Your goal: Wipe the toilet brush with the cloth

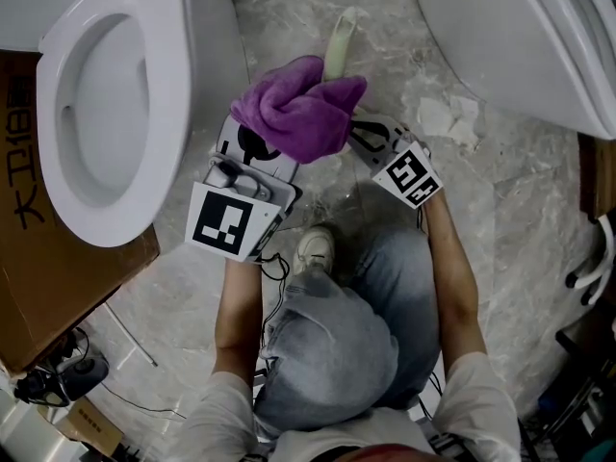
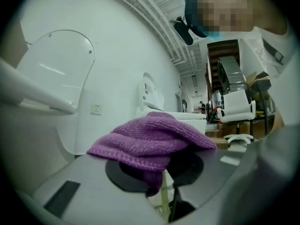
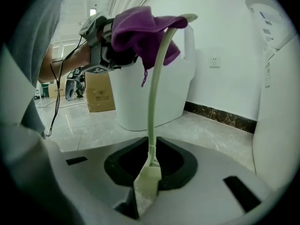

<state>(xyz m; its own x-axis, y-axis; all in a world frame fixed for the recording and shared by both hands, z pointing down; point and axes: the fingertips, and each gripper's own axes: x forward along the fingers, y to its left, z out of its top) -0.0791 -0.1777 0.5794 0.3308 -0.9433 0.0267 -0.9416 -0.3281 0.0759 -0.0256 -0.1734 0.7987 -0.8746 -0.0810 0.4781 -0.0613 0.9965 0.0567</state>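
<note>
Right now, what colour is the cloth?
The cloth is purple, with a knitted weave; the left gripper view shows it best.

Loo test rm: 2 toilets (image 1: pixel 168 75), cardboard box (image 1: pixel 58 287), marble floor (image 1: pixel 520 229).

Left gripper (image 2: pixel 160 184) and right gripper (image 3: pixel 147 182) are both clamped.

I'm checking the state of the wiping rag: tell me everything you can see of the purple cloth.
The purple cloth looks like soft fabric with a knitted texture, bunched into a loose wad. The left gripper is shut on it and holds it above the floor. The cloth drapes over the pale green toilet brush near the brush's free end, whose tip pokes out beyond it. One corner hangs down beside the brush.
</note>
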